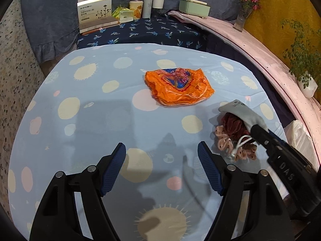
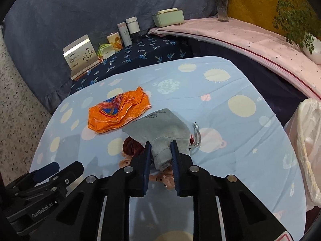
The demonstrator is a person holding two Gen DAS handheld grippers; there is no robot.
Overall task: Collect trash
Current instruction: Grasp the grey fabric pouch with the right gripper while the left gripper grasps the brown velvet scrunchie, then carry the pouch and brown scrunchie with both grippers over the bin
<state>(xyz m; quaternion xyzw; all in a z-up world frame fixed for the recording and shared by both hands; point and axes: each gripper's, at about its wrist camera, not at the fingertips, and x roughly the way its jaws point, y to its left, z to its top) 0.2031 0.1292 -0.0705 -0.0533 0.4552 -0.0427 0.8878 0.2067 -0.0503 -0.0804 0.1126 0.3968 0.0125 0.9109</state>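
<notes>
The right gripper (image 2: 160,150) jaws pinch the grey fleece drawstring pouch (image 2: 160,128) at the bench's five o'clock; scrunchies (image 2: 166,178) may spill. The left gripper (image 1: 161,150) gapes, empty.

The grey pouch (image 2: 158,128) covers most of the dark red scrunchie (image 2: 131,147); the right tool (image 2: 161,154) hides the pink scrunchie's (image 2: 164,178) middle. At three o'clock the white plastic bag (image 2: 307,140) is cut off. Print on the box (image 2: 81,57) is unreadable.

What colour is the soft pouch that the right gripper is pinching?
The soft drawstring pouch is light grey, with a small dark print near its far end; the right wrist view shows it best.
</notes>
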